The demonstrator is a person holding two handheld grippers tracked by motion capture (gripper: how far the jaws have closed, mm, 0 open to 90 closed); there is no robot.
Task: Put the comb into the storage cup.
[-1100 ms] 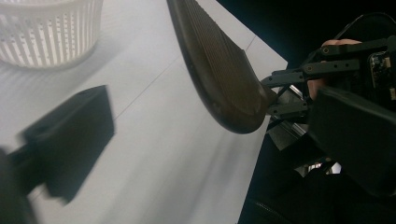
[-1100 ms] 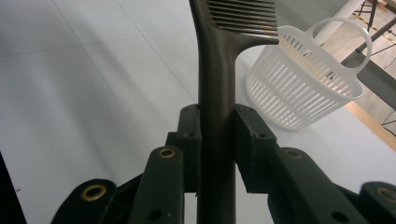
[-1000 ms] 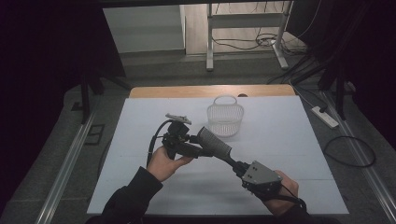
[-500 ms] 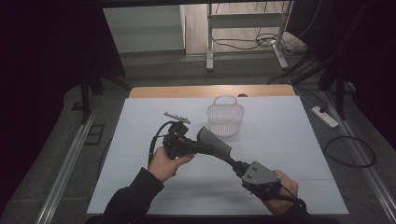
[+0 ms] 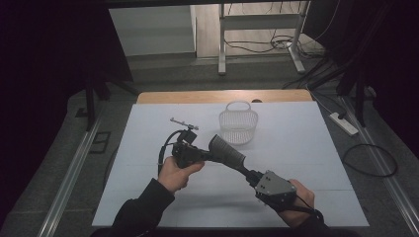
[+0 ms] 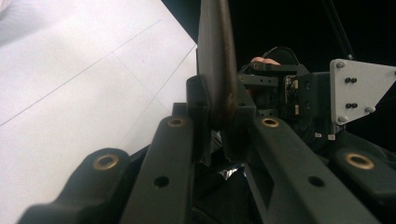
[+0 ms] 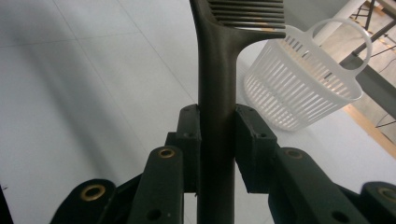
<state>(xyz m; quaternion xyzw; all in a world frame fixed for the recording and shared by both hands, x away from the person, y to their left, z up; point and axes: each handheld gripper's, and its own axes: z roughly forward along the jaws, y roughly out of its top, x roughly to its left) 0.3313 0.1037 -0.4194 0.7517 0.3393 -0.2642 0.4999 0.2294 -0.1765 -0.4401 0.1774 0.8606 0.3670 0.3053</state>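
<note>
A black slotted spatula [image 5: 226,151] is held level above the white table cover [image 5: 306,148], between my two grippers. My left gripper [image 5: 208,156] has just been closing its jaws and is now shut on the thin edge of the spatula's head [image 6: 219,88]; in the left gripper view the left gripper [image 6: 219,126] pinches it from both sides. My right gripper [image 5: 251,175] is shut on the spatula's handle [image 7: 217,70], and in the right gripper view the pads of the right gripper [image 7: 217,130] press on either side of it.
A white slatted basket [image 5: 238,126] with a handle stands upright on the cover beyond the spatula, also seen as the basket [image 7: 303,88] to the upper right. A wooden table edge [image 5: 222,96] runs behind it. A power strip [image 5: 343,123] and cables lie on the floor at right.
The left gripper's jaws have closed onto the spatula's head. Both hands and the spatula have stayed where they were.
</note>
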